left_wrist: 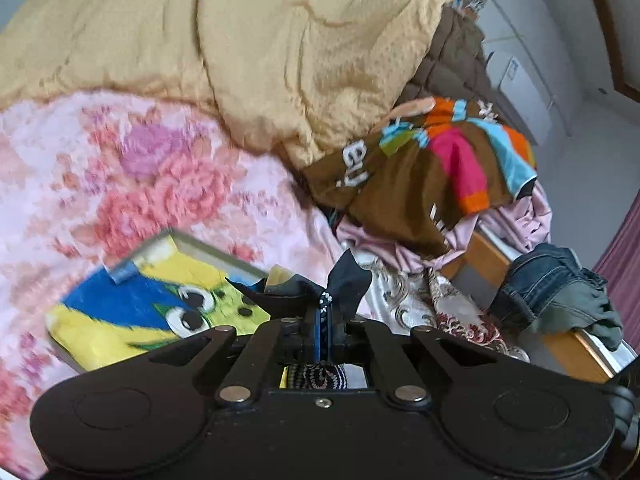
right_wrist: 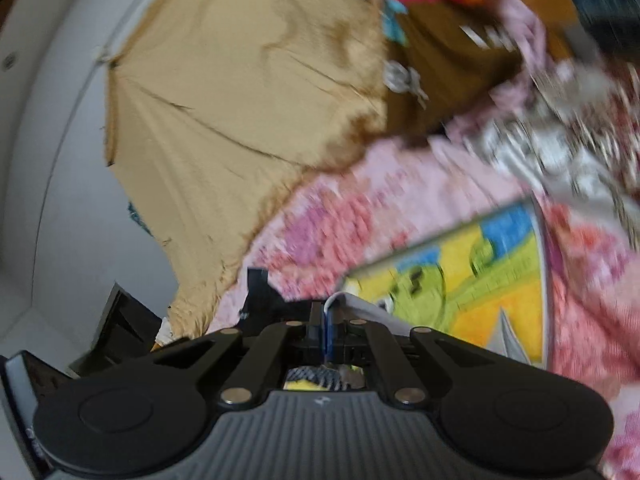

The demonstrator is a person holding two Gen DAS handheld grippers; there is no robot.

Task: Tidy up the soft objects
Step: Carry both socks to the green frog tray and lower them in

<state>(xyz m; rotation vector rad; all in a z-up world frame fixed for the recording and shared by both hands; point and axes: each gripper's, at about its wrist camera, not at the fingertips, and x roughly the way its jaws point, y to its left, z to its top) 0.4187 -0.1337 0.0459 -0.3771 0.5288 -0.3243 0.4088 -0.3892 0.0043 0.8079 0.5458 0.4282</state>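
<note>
A cartoon towel [left_wrist: 132, 312], yellow and blue with a grey border, lies on the pink floral blanket [left_wrist: 120, 168]. My left gripper [left_wrist: 325, 300] is shut, and a dark cloth flap [left_wrist: 350, 278] sticks up out of its jaws beside the towel's near corner. I cannot tell whether the towel's edge is pinched there too. The right wrist view is blurred. In it the cartoon towel [right_wrist: 472, 280] runs to my right gripper [right_wrist: 326, 320], which is shut on the towel's curled grey-edged corner.
A yellow quilt [left_wrist: 260, 48] covers the far side of the bed. A brown garment with bright stripes [left_wrist: 420, 172] and a pink cloth [left_wrist: 520, 220] are piled at the right. Jeans [left_wrist: 548, 284] hang over the wooden bed frame [left_wrist: 480, 256]. A white wall [right_wrist: 48, 160] is at the left.
</note>
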